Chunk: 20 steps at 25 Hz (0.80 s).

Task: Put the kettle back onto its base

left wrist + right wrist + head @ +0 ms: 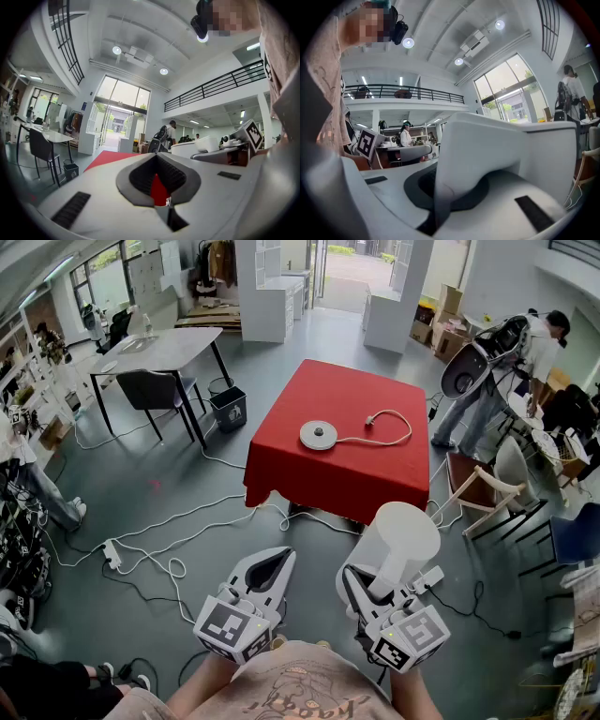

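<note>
The person's two hand-held grippers are nearest, side by side at the bottom of the head view. The left gripper (275, 559) is empty. In its own view its jaws are together at the tips, leaving only a small hollow between the grey pads (178, 176), through which a patch of red shows.

The right gripper (373, 589) is clamped on the handle (440, 192) of the white kettle (398, 542). The handle stands upright between the narrow jaws. The kettle is held upright in the air over the grey floor, just short of the near edge of the red table (309, 474) and well apart from its base.

The round white base (319, 435) lies on the red cloth, near the middle of the table. Its white cord (386, 439) loops away to the right, with the plug lying on the cloth.

White cables (159, 540) trail over the floor to the left. A light wooden chair (487, 498) stands to the right of the table.

Farther off on the left are a grey table (169, 348), a black chair (155, 390) and a dark bin (229, 409). At the far right a person (511, 367) bends over.
</note>
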Tool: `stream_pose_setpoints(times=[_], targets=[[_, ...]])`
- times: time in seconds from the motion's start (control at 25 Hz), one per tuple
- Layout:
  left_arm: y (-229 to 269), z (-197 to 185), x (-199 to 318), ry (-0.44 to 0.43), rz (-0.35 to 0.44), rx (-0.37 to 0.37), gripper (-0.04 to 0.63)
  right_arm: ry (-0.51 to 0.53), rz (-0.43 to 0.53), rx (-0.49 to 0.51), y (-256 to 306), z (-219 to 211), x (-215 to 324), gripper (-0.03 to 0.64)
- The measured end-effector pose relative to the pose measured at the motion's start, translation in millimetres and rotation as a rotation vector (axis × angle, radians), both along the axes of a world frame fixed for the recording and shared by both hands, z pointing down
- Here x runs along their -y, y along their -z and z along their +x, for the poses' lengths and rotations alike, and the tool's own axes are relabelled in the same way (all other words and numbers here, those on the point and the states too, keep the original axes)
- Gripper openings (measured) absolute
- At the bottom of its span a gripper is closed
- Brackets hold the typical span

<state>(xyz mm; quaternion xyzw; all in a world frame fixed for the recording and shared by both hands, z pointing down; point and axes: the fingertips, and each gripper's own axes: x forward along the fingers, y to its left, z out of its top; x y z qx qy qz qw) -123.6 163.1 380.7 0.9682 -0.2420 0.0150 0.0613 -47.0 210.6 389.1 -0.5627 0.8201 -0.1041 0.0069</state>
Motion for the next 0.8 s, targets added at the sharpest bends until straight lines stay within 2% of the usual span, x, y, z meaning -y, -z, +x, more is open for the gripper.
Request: stream_pose_setpoints(times=[0.2, 0.8], targets=[[0.2, 1.1, 9.1, 0.005, 0.035, -0.021, -0.014, 0.001, -0.008, 0.016, -1.3, 3.4, 4.0, 0.015], [-6.0, -16.6, 13.0, -0.027, 0.010, 0.008, -0.014, -0.013, -0.024, 0.028, -8.5, -9.3, 4.3, 0.017]])
